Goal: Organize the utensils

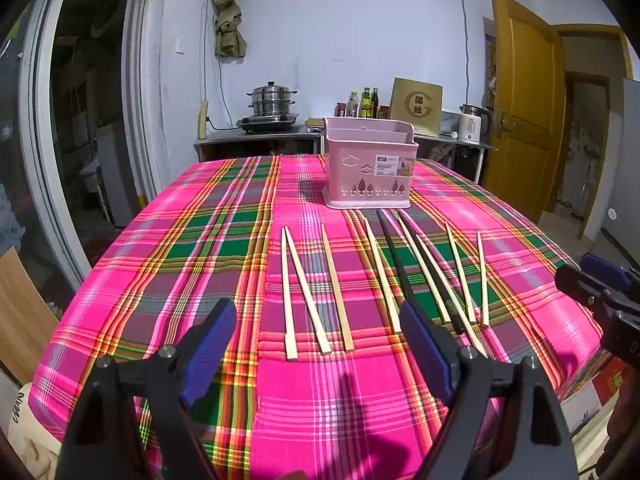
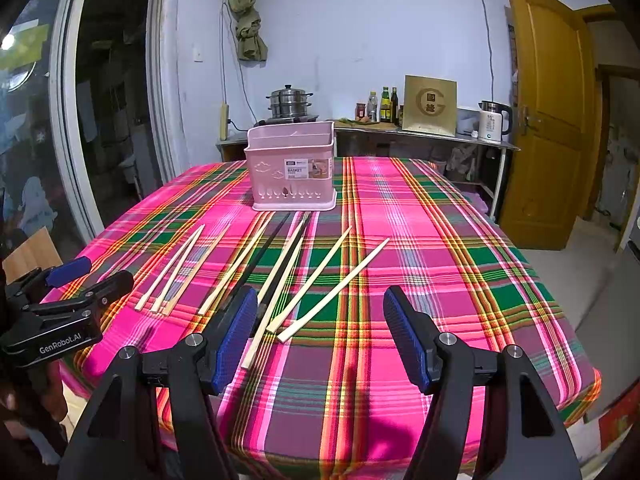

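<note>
Pale wooden chopsticks (image 1: 306, 288) and two black ones (image 1: 424, 272) fan across mid-frame below the pink plastic basket (image 1: 370, 164), so I hold my left gripper (image 1: 316, 344) and right gripper (image 2: 320, 336) wide, empty, ready.

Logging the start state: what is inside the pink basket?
Only the basket's inner dividers show above the rim; nothing sticks out. Its walls hide the bottom, so it cannot be confirmed empty. The chopsticks all lie on the tablecloth in front.
</note>
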### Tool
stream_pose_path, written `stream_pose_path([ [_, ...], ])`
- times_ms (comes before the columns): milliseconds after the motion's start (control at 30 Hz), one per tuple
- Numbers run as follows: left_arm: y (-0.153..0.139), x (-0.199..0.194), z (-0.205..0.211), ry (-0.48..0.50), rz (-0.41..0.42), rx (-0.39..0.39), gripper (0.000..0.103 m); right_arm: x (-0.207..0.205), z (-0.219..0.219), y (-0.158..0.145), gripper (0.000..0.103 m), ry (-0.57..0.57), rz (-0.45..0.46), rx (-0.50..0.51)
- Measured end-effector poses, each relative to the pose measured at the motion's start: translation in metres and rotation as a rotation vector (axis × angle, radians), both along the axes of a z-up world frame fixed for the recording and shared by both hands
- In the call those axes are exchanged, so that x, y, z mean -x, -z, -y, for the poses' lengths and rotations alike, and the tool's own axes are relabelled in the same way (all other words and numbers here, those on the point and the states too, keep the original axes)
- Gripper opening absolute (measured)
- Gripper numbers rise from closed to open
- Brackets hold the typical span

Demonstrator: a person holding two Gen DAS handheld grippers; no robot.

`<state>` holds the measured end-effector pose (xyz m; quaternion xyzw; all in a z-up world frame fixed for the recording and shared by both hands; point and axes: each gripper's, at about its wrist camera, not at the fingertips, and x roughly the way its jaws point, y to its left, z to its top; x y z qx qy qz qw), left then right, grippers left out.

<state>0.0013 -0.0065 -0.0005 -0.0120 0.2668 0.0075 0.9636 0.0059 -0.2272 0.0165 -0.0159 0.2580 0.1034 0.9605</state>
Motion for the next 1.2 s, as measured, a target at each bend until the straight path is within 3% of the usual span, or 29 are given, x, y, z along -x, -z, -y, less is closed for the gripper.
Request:
stream_pose_path([
  [1200,-0.0049,0.0027,-0.0015,0.003,-0.002,0.005,0.085,0.0010,-0.0009,-0.0021,0.066,0.001,0.006,0.000],
])
